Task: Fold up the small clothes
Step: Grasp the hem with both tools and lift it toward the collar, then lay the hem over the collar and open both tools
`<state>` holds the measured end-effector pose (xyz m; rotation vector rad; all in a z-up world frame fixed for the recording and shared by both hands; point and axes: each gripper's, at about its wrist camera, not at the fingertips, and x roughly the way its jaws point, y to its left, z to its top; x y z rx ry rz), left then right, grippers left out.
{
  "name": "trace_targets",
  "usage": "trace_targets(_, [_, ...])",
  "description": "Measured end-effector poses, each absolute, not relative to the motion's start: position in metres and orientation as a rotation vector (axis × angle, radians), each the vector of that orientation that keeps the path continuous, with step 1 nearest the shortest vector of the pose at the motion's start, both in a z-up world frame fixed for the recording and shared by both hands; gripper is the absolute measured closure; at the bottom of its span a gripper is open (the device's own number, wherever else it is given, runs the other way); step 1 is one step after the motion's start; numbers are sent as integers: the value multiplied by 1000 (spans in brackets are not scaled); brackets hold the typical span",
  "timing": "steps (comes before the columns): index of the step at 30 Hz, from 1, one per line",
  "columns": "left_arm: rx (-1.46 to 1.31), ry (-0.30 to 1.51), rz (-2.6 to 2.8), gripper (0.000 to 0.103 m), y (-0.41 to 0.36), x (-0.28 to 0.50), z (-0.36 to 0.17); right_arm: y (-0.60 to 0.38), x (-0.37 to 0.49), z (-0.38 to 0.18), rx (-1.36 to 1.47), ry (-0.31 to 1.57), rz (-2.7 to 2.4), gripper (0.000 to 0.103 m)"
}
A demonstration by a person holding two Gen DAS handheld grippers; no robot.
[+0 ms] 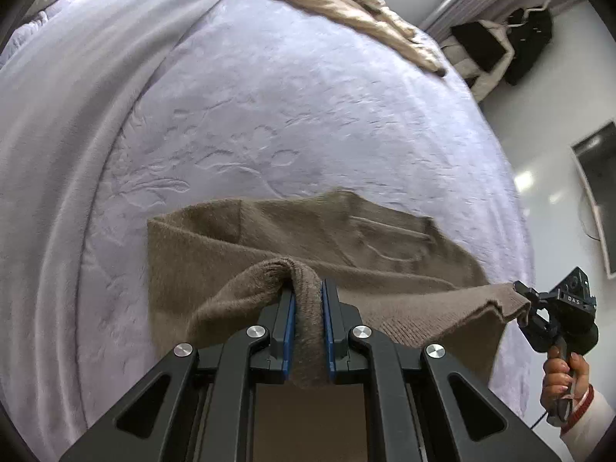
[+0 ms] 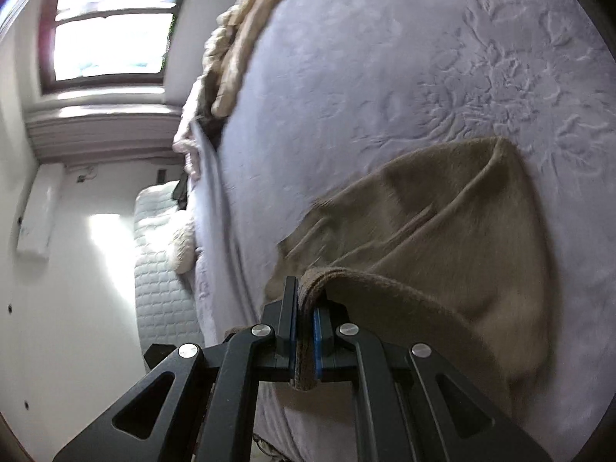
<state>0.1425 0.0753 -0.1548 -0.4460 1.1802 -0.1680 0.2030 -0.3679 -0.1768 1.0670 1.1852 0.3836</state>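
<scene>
A brown knitted garment (image 1: 346,238) lies on the lavender bedspread (image 1: 288,96), its near edge lifted. My left gripper (image 1: 308,288) is shut on one corner of that edge, the cloth pinched between the blue pads. My right gripper (image 1: 525,304) shows at the right of the left wrist view, shut on the other corner, the edge stretched between the two. In the right wrist view the right gripper (image 2: 304,292) clamps a fold of the same garment (image 2: 442,211), the rest draped down onto the bed.
A heap of beige clothes (image 1: 358,11) lies at the far side of the bed. Dark clothes (image 1: 500,46) hang by the wall. A quilted white seat (image 2: 161,254) stands by the bed under a window (image 2: 111,23).
</scene>
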Motion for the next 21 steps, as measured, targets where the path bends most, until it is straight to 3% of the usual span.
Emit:
trace_targets(4, [-432, 1226, -104, 87, 76, 157, -177, -371, 220, -209, 1091, 1226, 303, 96])
trace_targets(5, [-429, 1240, -73, 79, 78, 159, -181, -370, 224, -215, 1082, 1238, 291, 96])
trace_targets(7, [-422, 1245, -27, 56, 82, 161, -184, -367, 231, -222, 1059, 1261, 274, 96])
trace_targets(8, [-409, 1242, 4, 30, 84, 161, -183, -366, 234, -224, 1043, 1274, 268, 96])
trace_targets(9, [-367, 1237, 63, 9, 87, 160, -180, -364, 237, -224, 1024, 1283, 264, 94])
trace_targets(14, [-300, 1205, 84, 8, 96, 149, -168, -354, 248, -210, 848, 1345, 219, 86])
trace_targets(17, [-278, 1192, 56, 8, 99, 139, -157, -350, 248, -191, 759, 1312, 206, 66])
trace_targets(18, [-279, 1183, 52, 8, 100, 135, -153, -351, 246, -184, 750, 1290, 207, 55])
trace_targets(21, [-314, 1179, 3, 8, 102, 127, -146, -349, 237, -168, 773, 1232, 281, 52])
